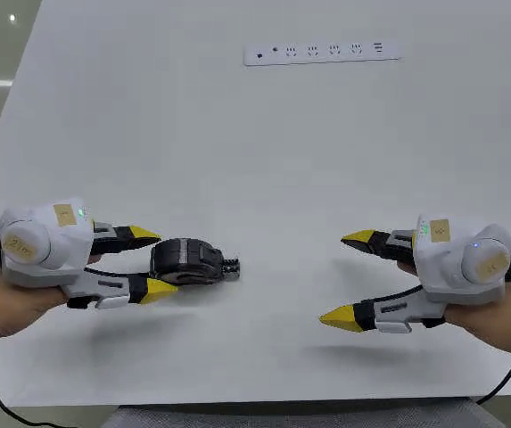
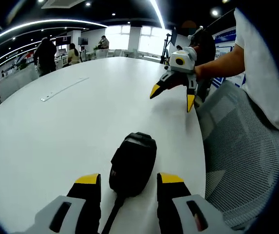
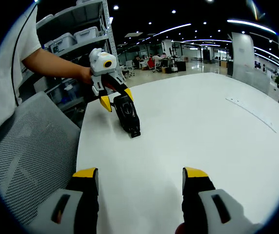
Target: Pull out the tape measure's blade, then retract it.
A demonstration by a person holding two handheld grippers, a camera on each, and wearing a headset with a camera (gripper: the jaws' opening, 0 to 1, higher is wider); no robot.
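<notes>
A black tape measure (image 1: 188,260) lies on the white table (image 1: 237,152), its blade tip pointing right and no blade drawn out. My left gripper (image 1: 159,260) is open, its yellow-tipped jaws flanking the case with small gaps on both sides; the left gripper view has the tape measure (image 2: 133,161) between the left gripper (image 2: 129,179) jaws. My right gripper (image 1: 344,276) is open and holds nothing, a good way right of the case. The right gripper (image 3: 139,173) looks across bare table at the tape measure (image 3: 128,113) and the left gripper (image 3: 116,100).
A white power strip (image 1: 322,52) lies flat near the table's far edge. A grey mesh chair (image 2: 236,161) stands at the near edge beside the person. The right gripper (image 2: 172,99) hovers over the table's near side.
</notes>
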